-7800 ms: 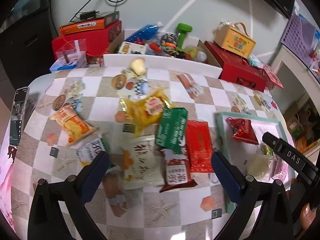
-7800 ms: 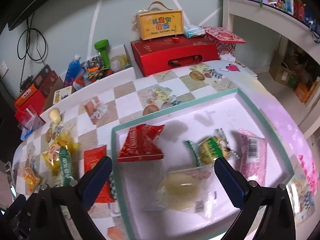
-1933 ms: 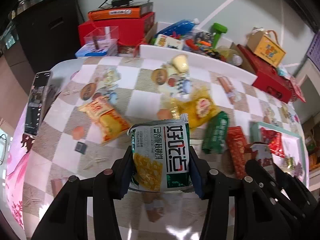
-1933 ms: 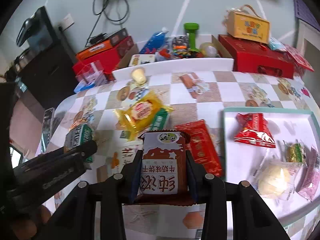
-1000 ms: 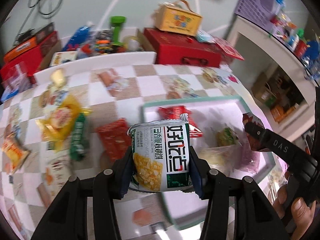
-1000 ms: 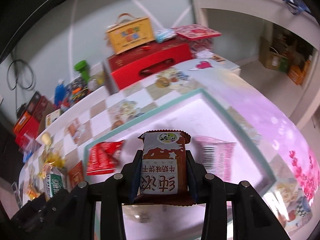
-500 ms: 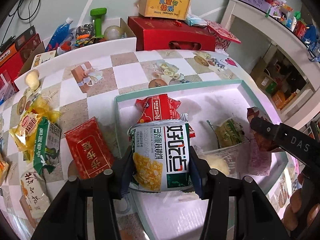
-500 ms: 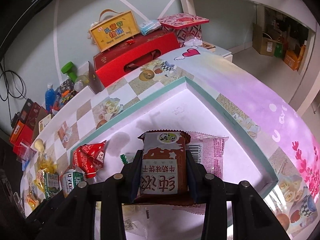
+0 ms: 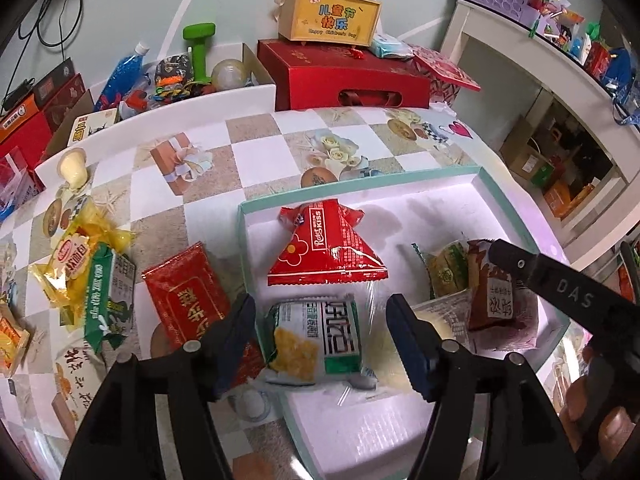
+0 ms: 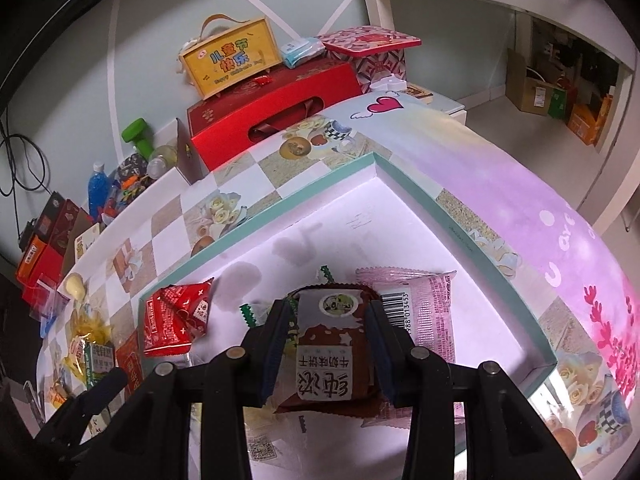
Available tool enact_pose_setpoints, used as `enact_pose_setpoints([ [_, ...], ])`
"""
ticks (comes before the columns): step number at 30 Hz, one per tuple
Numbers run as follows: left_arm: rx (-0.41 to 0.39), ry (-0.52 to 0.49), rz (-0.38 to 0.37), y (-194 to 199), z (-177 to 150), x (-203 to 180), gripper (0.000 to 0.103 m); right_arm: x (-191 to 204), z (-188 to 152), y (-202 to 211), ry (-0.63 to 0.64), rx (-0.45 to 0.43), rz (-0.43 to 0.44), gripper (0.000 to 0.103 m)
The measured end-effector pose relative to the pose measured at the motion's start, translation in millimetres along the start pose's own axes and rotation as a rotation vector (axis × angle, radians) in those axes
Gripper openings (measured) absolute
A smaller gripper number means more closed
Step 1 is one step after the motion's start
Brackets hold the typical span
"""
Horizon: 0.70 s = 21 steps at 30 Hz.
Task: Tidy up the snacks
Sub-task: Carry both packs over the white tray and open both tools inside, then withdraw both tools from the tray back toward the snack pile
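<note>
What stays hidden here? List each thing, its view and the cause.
- Clear-wrapped snack, right wrist view: mostly behind the right gripper and its brown biscuit pack.
- Green snack, same view: only its crimped end shows.
- Tray near corner, left wrist view: cut off by the left gripper.

Your right tool [image 10: 328,338] and its brown snack pack [image 10: 326,344] cover most of the green candy [image 10: 288,312] and part of the pink pack [image 10: 420,312]. In the left view, the orange bag [image 9: 12,336] is cut off at the edge. The clear bag's [image 9: 436,316] contents are too blurry to tell.
</note>
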<state>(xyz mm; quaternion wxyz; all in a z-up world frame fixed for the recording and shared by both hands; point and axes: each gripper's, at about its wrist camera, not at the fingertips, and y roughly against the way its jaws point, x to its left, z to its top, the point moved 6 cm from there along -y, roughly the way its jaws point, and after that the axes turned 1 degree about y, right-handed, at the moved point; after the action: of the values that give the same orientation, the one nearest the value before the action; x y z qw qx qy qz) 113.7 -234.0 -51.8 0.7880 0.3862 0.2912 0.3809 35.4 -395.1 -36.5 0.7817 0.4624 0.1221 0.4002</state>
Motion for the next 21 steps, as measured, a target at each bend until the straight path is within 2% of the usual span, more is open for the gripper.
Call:
enact_pose_setpoints([
  [2,-0.003,0.005,0.004,3.8,1.3,1.9,0.069,0.2,-0.1,0.0,0.001,0.001,-0.002,0.043],
  [4,-0.001,0.017,0.012,6.8,2.2,5.6,0.073,-0.3,-0.8,-1.4,-0.002,0.011,-0.013,0.048],
  [5,0.002,0.027,0.02,7.2,2.1,8.0,0.078,-0.8,-1.3,-2.5,-0.004,0.016,-0.018,0.063],
  [6,0.007,0.051,0.041,7.6,1.9,13.6,0.091,-1.7,-2.1,-4.4,-0.006,0.024,-0.027,0.079],
  [7,0.006,0.068,0.055,8.2,1.8,17.6,0.096,-1.8,-2.3,-5.0,-0.003,0.024,-0.031,0.083],
  [10,-0.014,0.106,0.08,11.5,3.4,28.3,0.097,0.3,-1.7,-4.3,0.019,0.021,-0.055,0.088],
  [12,-0.024,0.126,0.094,12.9,4.1,34.0,0.099,0.9,-2.3,-5.7,0.025,0.026,-0.063,0.1],
  [21,-0.018,0.187,0.107,10.3,-0.3,45.5,0.101,-0.2,-2.0,-6.4,0.02,0.025,-0.069,0.103],
])
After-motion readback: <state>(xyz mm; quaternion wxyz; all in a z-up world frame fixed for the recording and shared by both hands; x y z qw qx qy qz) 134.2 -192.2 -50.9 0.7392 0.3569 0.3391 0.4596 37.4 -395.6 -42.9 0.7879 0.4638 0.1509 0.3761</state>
